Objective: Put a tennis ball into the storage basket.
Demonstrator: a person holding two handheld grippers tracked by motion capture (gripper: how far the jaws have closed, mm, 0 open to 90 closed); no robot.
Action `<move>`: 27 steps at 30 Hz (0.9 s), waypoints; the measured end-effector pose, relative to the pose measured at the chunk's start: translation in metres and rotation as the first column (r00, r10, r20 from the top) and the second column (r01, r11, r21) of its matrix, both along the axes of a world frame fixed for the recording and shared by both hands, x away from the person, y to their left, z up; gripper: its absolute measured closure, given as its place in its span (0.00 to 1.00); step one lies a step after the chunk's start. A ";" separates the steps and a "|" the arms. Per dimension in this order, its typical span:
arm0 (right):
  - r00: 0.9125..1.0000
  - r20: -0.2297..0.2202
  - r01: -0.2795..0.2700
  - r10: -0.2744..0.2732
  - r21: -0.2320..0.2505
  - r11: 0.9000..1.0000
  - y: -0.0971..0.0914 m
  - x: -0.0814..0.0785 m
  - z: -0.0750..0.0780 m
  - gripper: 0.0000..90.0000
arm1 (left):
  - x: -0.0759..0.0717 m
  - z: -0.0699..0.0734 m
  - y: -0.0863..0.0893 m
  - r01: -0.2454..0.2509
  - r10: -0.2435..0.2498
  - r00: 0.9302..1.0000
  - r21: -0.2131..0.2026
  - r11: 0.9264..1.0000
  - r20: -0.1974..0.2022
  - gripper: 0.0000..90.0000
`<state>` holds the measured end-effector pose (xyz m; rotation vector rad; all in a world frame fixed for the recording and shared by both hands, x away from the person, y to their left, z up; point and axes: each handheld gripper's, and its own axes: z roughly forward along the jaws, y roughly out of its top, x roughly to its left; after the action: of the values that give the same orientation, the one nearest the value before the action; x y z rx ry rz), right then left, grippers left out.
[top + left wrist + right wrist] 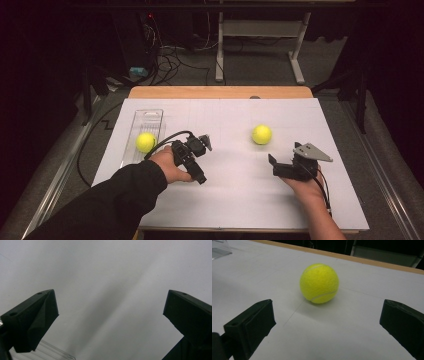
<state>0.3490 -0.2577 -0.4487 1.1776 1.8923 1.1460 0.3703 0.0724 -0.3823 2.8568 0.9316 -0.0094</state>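
Counter (225, 195) space is carrying a clear tray (148, 120) already holding one tennis ball (145, 142). Right of that tray, the second ball (319, 283) is waiting while the right hand-held gripper (324, 322) is approaching, jaws spread. Left hand-held gripper (110, 315) is idling, spread. Closing around it seems next.

Bare white sheet (240, 170) between right gripper (278, 167) and tennis ball (261, 134), clear tray (146, 122) far left
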 end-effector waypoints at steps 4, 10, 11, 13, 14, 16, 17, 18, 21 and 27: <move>1.000 -0.027 0.001 -0.001 0.003 1.000 0.008 0.019 0.000 0.00 | -0.001 0.000 0.000 -0.002 0.002 1.000 0.002 1.000 -0.005 0.01; 0.998 -0.057 0.000 0.001 0.011 1.000 0.021 0.045 -0.002 0.00 | 0.000 0.000 -0.003 0.017 -0.017 1.000 -0.002 1.000 -0.015 0.01; 0.998 -0.061 -0.002 0.002 0.010 1.000 0.023 0.049 -0.002 0.00 | 0.000 -0.001 -0.003 0.019 -0.019 1.000 -0.001 1.000 -0.017 0.01; 0.998 -0.071 0.001 -0.001 0.009 1.000 0.027 0.056 -0.004 0.01 | 0.000 -0.001 -0.004 0.021 -0.021 1.000 0.000 1.000 -0.016 0.01; 0.997 -0.079 0.002 -0.002 0.011 1.000 0.029 0.060 -0.005 0.01 | -0.001 -0.002 -0.005 0.018 -0.018 1.000 -0.006 1.000 -0.013 0.01; 0.995 -0.100 0.011 -0.011 0.007 1.000 0.032 0.068 -0.008 0.02 | -0.001 -0.002 -0.005 0.026 -0.026 1.000 0.001 1.000 -0.015 0.01; 0.994 -0.108 0.016 -0.016 0.004 1.000 0.033 0.072 -0.010 0.02 | -0.002 -0.002 -0.006 0.028 -0.028 1.000 0.001 1.000 -0.013 0.01; 0.994 -0.108 0.016 -0.016 0.004 1.000 0.033 0.072 -0.010 0.02 | -0.002 -0.002 -0.006 0.025 -0.025 1.000 0.000 1.000 -0.012 0.01; 0.989 -0.147 0.025 -0.027 -0.020 0.999 0.039 0.085 -0.013 0.06 | -0.003 -0.002 -0.007 0.034 -0.034 0.999 0.000 0.999 -0.019 0.01; 0.980 -0.199 0.015 -0.022 -0.036 0.999 0.042 0.095 -0.016 0.15 | -0.004 -0.003 -0.008 0.041 -0.041 0.999 0.003 0.999 -0.021 0.01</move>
<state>0.4443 -0.2155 -0.4642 1.3309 2.0364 1.0132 0.3665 0.0640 -0.3853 2.8838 0.8771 -0.0416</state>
